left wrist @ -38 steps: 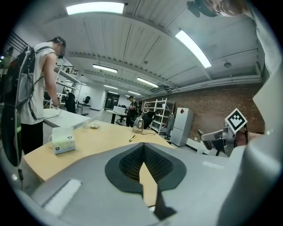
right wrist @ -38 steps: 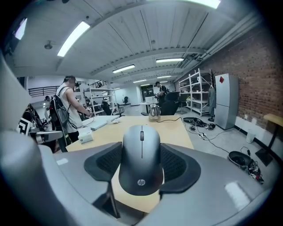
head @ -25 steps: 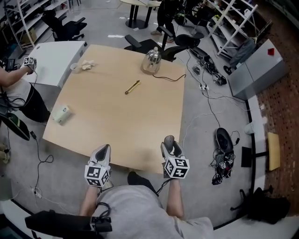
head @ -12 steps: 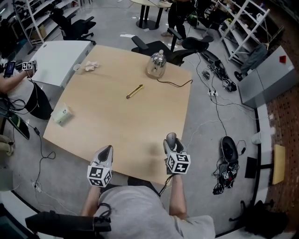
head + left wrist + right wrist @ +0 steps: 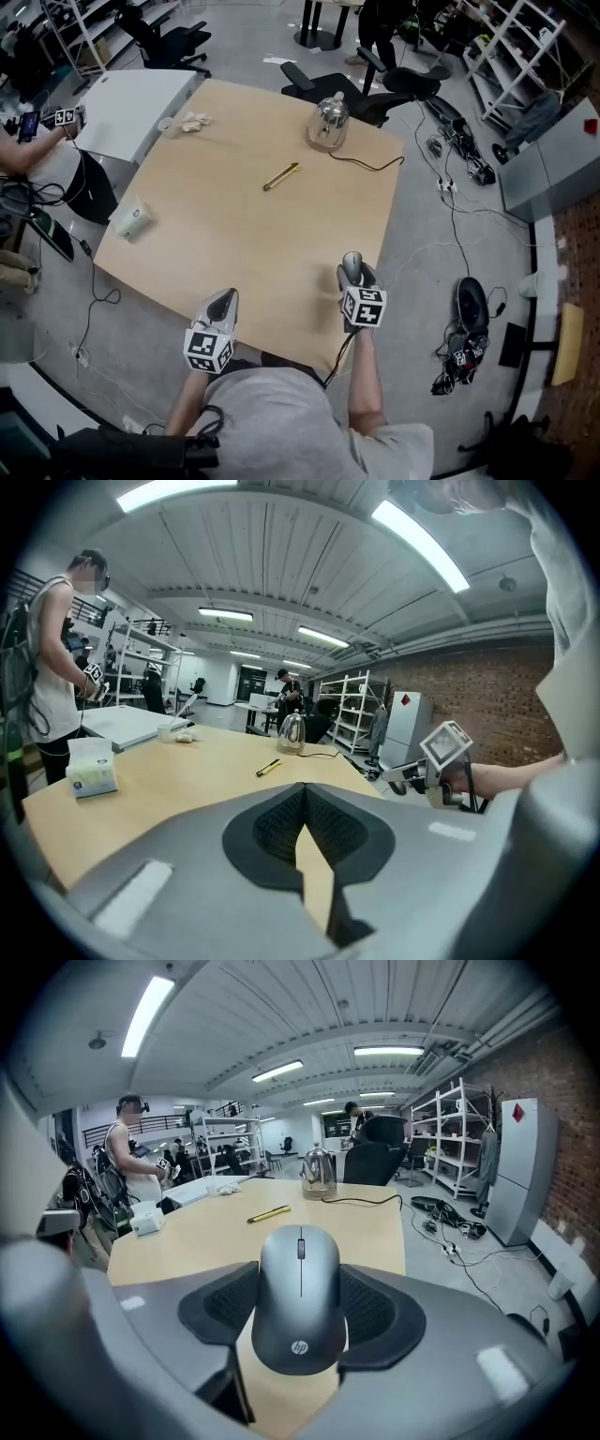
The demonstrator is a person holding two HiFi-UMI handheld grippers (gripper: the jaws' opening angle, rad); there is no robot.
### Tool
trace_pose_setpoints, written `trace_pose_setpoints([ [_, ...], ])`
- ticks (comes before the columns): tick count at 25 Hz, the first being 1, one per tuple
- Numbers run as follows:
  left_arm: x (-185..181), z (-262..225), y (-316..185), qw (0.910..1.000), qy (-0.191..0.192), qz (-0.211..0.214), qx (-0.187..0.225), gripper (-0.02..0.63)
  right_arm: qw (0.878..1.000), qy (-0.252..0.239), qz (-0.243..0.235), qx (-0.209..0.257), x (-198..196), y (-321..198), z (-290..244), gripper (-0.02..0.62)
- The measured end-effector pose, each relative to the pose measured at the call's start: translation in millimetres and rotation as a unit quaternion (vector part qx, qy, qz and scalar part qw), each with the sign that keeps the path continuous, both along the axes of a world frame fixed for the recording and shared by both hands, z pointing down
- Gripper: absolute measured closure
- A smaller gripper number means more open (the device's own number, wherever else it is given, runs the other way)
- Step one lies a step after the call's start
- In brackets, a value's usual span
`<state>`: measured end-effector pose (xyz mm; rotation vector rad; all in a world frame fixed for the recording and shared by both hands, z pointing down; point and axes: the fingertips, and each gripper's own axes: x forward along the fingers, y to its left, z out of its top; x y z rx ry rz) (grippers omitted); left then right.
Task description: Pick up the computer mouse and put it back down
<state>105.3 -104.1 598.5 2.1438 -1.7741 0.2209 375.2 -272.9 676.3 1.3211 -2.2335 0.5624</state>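
Left gripper (image 5: 226,298) jaws together, right gripper (image 5: 352,270) clamping mouse (image 5: 300,1297)

The mouse (image 5: 300,1297) was smooth, matt grey plastic with a faint sheen along its back. The right gripper (image 5: 300,1277) had a matt grey plastic shell, and its fingers (image 5: 220,1307) carried dark, finely ribbed pads that looked rubbery. The left gripper (image 5: 304,808) was of the same make. The bench (image 5: 234,225) had a pale wood-look top, smooth and matt. The kettle (image 5: 327,122) was polished, mirror-bright metal. The pen (image 5: 281,176) looked glossy. The floor (image 5: 506,253) was smooth, grey and faintly shiny.
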Motion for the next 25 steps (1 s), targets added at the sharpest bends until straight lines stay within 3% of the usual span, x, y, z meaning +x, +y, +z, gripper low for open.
trace_pose_setpoints([
  [17, 7.3, 1.6, -8.4, 0.9995, -0.019, -0.011, -0.021, 0.586, 0.995, 0.045, -0.007, -0.085, 0.9, -54.4, 92.2, 0.319],
  [25, 8.7, 7.7, -11.9, 0.9992, -0.022, -0.013, -0.03, 0.586, 0.993, 0.065, -0.008, -0.103, 9.6, -65.5, 120.1, 0.319],
])
